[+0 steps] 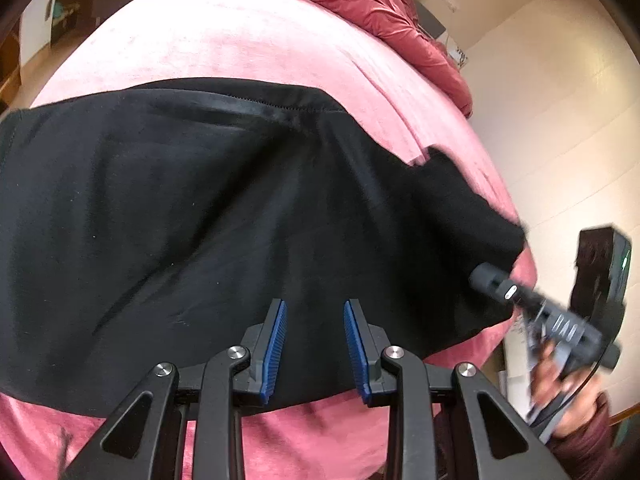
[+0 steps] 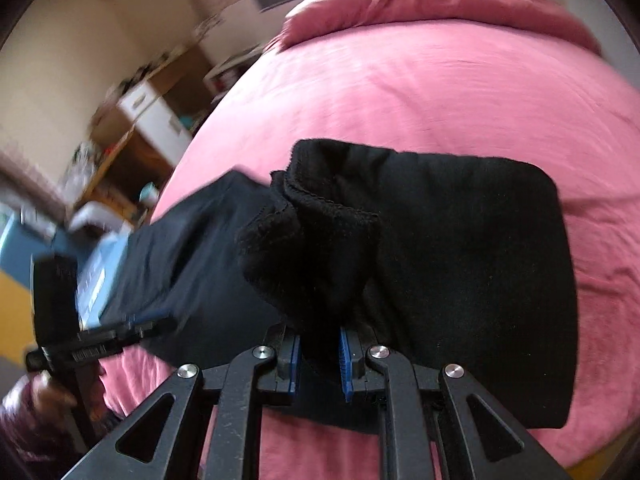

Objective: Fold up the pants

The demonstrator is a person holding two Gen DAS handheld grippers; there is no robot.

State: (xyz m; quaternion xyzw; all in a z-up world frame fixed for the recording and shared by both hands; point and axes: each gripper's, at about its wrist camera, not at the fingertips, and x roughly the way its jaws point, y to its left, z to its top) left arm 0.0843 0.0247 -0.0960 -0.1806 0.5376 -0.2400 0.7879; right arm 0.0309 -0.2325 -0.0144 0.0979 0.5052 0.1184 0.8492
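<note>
Black pants (image 1: 192,216) across frame centre on pink bed (image 1: 224,36) | step: folding end over | right claw (image 2: 320,354) pinching cuff, left claw (image 1: 315,350) spread, empty | next: lay cuff flat, release

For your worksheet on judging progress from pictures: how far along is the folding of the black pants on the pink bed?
Done: the black pants lie spread on the pink bed. In hand: the right hand-held gripper pinches a bunched end of the fabric, which it lifts over the rest; the left hand-held gripper hovers open above the cloth, gripping nothing. Left: laying that end down, smoothing it and any further folds.
</note>
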